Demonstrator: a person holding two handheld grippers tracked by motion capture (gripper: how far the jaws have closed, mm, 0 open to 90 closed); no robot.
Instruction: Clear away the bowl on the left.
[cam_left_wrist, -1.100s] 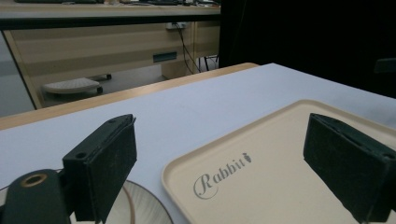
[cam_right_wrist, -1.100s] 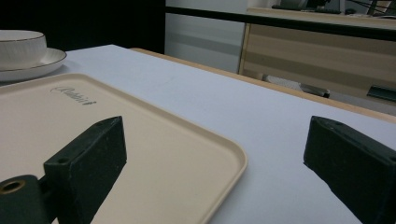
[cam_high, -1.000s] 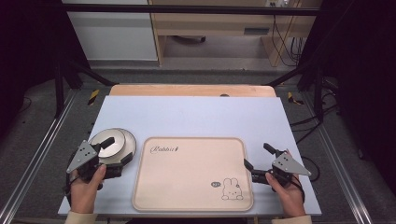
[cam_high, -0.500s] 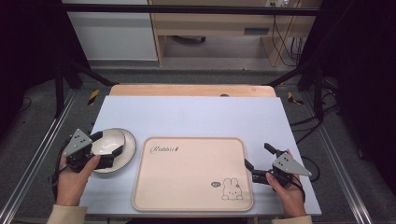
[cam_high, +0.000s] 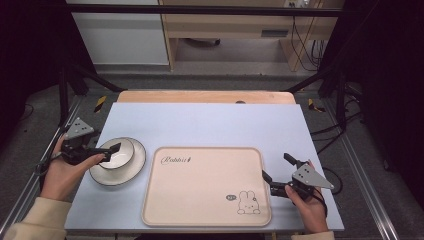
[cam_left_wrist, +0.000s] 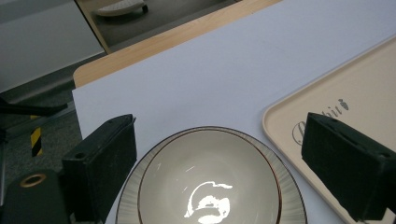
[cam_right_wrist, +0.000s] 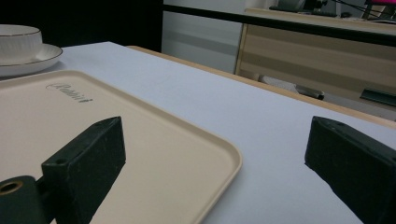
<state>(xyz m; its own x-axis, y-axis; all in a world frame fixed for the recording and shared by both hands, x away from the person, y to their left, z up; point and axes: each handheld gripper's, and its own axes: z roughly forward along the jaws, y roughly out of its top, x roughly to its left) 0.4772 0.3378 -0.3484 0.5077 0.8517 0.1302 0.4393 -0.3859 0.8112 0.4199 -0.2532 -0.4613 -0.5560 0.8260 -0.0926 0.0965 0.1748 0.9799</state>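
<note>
The tray (cam_high: 205, 185) bears the script word "Rabbit" near its corner.

Left tool climbs away from the person, along the tabletop's left edge

Across the high view frames, the left tool (cam_high: 107, 151) and its hand (cam_high: 62, 170) shift from the near-left corner outward and farther up the tabletop (cam_high: 210, 120)'s left side. The tool turns too (its grey plate now sits at the far left), with open jaws pointing right over the bowl (cam_high: 116, 153). The bowl and plate (cam_high: 137, 162) appear to sit slightly nearer the tray (cam_high: 200, 220) than a second ago.
</note>
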